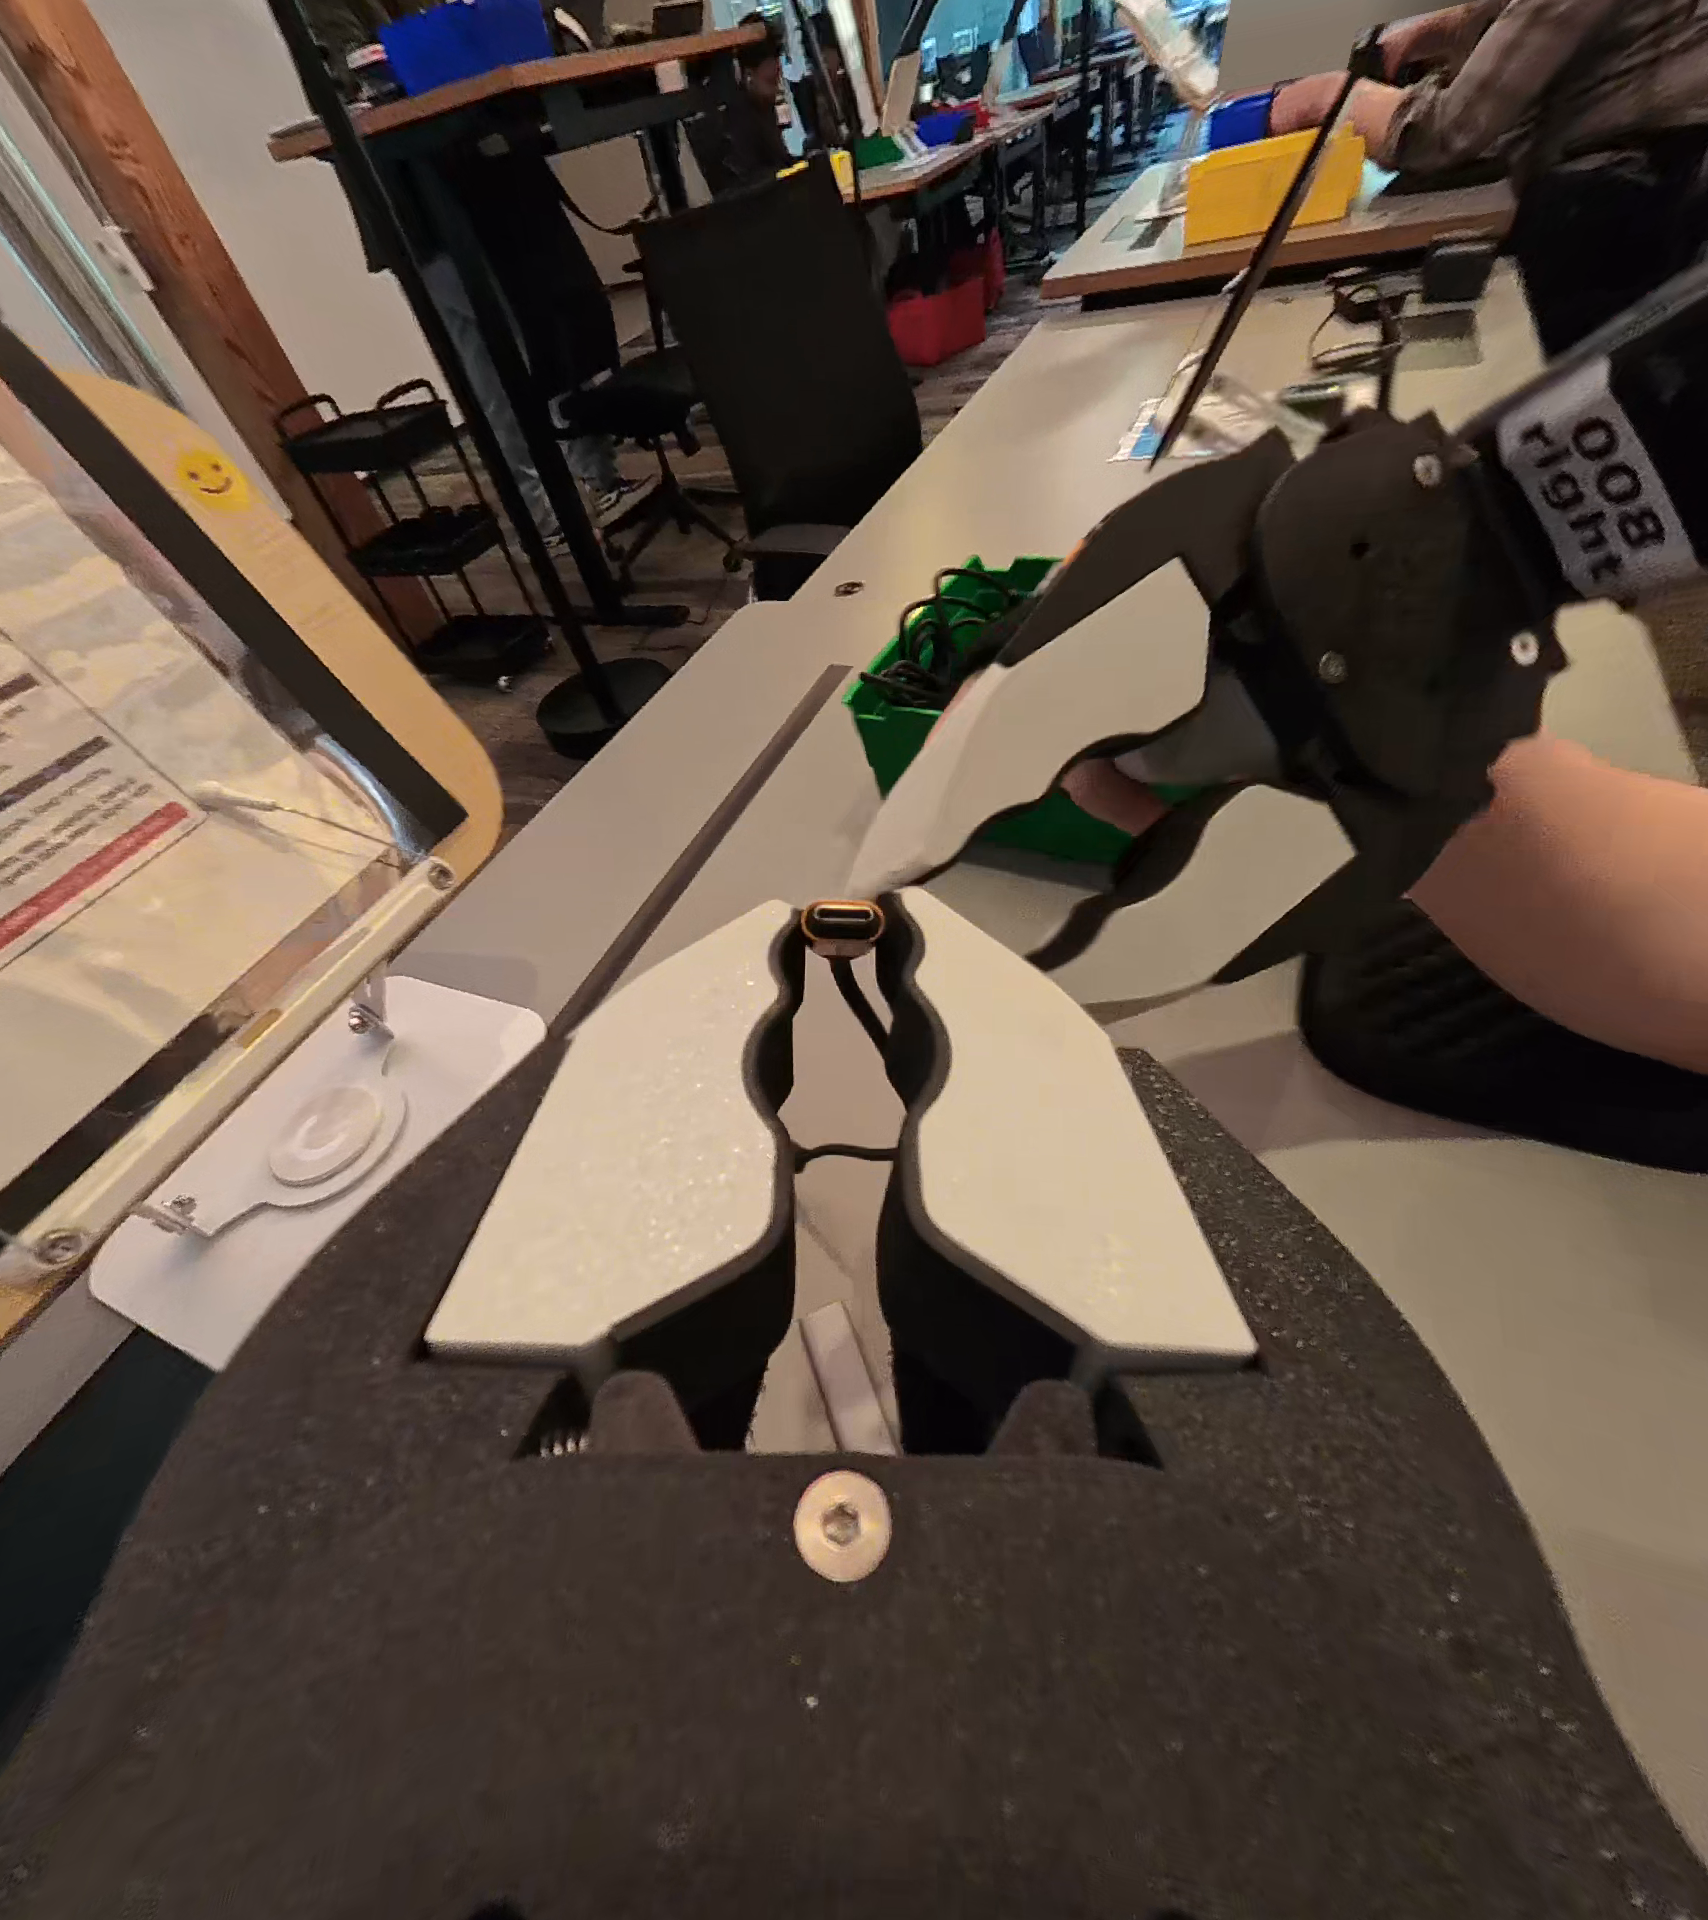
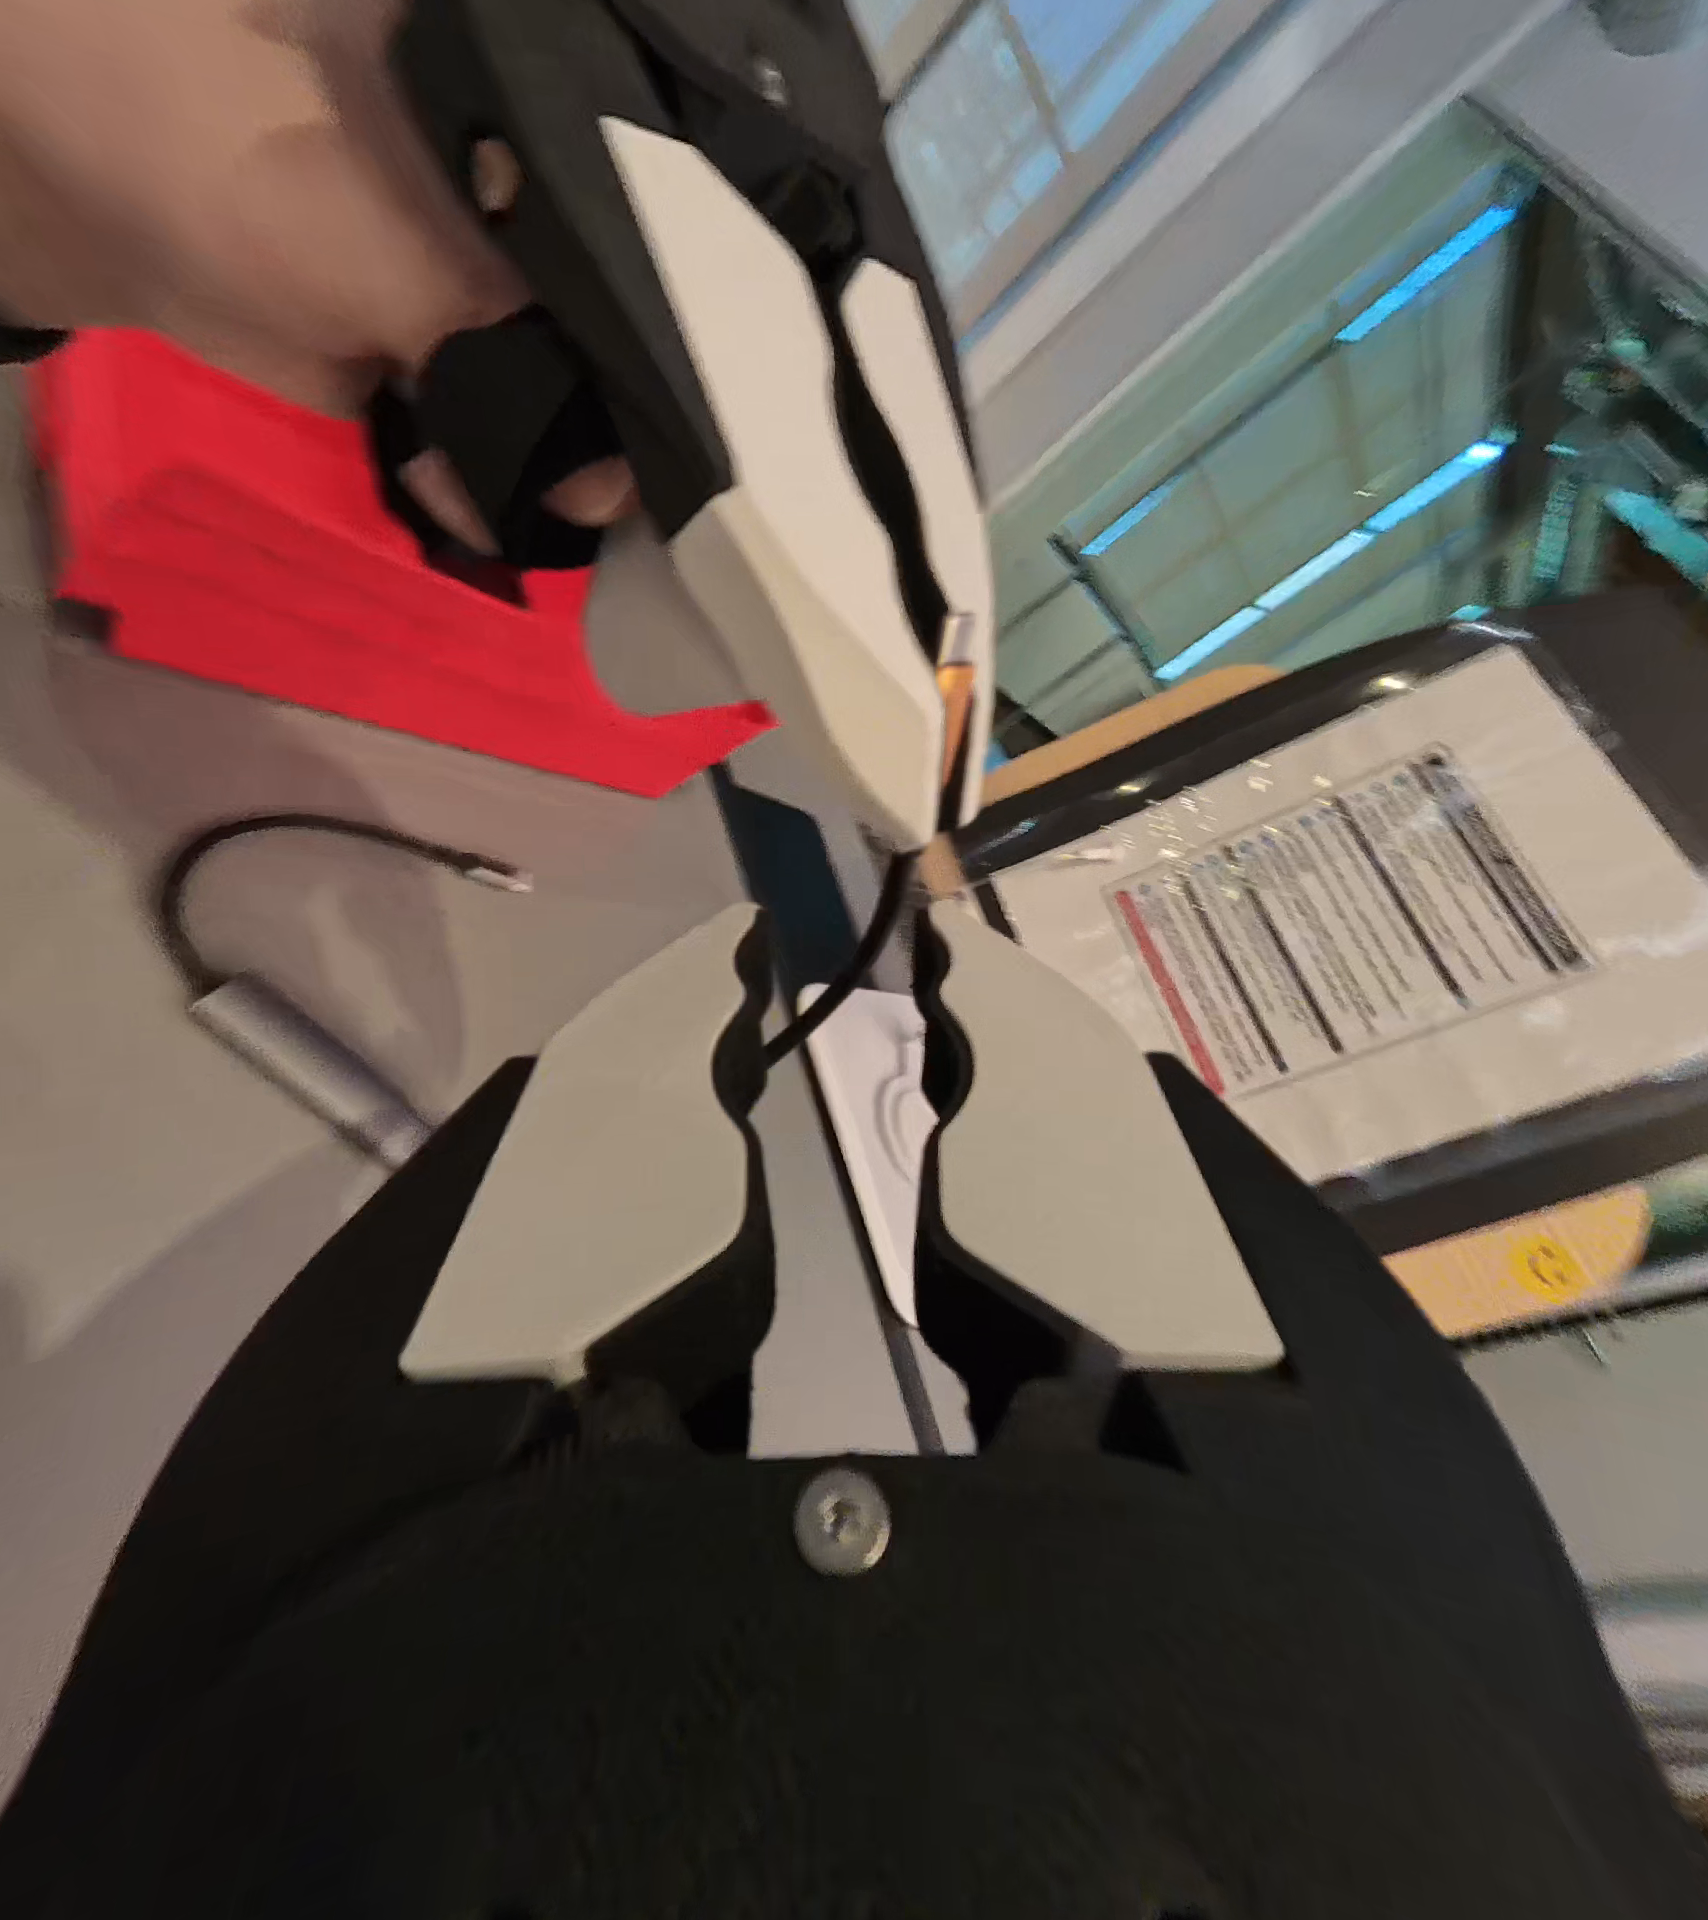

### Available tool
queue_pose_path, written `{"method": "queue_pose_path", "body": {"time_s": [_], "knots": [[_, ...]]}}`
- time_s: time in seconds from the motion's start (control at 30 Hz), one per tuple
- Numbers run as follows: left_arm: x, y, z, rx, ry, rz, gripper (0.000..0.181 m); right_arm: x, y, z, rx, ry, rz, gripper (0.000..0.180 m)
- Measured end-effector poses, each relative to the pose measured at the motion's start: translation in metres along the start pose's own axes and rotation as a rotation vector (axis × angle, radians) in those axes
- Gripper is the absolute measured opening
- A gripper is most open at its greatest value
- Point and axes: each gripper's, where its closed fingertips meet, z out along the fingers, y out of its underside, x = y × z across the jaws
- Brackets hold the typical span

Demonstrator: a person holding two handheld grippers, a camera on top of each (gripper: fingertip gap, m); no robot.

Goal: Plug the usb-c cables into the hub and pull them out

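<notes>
My left gripper (image 1: 845, 914) is shut on a USB-C plug (image 1: 842, 925) with an orange rim, whose open end faces away from me. Its black cable (image 1: 865, 1013) hangs down between the fingers. My right gripper (image 1: 876, 883) reaches in from the right, one fingertip touching the plug's top edge. In the right wrist view my right gripper (image 2: 848, 914) is open, with the black cable (image 2: 829, 997) running between its fingers. The left gripper (image 2: 943, 821) points down from above, holding the plug (image 2: 956, 675). The silver hub (image 2: 299, 1060) lies on the table at left, its short black lead (image 2: 206, 862) curled beside it.
A green bin (image 1: 907, 727) holding black cables stands behind the grippers. A red bin (image 2: 310, 582) sits past the hub. A clear sign stand (image 1: 154, 831) on a white base (image 1: 330, 1132) is at the left. A person's arm (image 1: 1608, 904) holds the right gripper. Left and right tips are no more than a few centimetres apart. Between my right fingertips and the silver hub (image 2: 299, 1060) there is roughly 20 centimeters.
</notes>
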Motion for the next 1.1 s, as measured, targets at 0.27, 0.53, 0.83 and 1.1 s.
{"method": "queue_pose_path", "body": {"time_s": [0.27, 0.53, 0.83, 1.1], "knots": [[0.059, -0.053, -0.056, 0.263, 0.381, -0.032, 0.012, 0.018, -0.077, -0.098, 0.587, -0.156, 0.161, 0.045], [0.103, -0.087, -0.060, 0.434, 0.472, 0.041, 0.012, 0.045, -0.009, -0.028, 0.756, -0.034, 0.755, 0.031], [0.069, -0.085, -0.052, 0.516, 0.385, -0.046, 0.012, 0.013, -0.084, -0.064, 0.958, -0.007, 0.443, 0.028], [0.064, -0.082, -0.046, 0.527, 0.352, -0.030, 0.012, 0.022, -0.098, -0.069, 0.996, -0.044, 0.621, 0.016]]}}
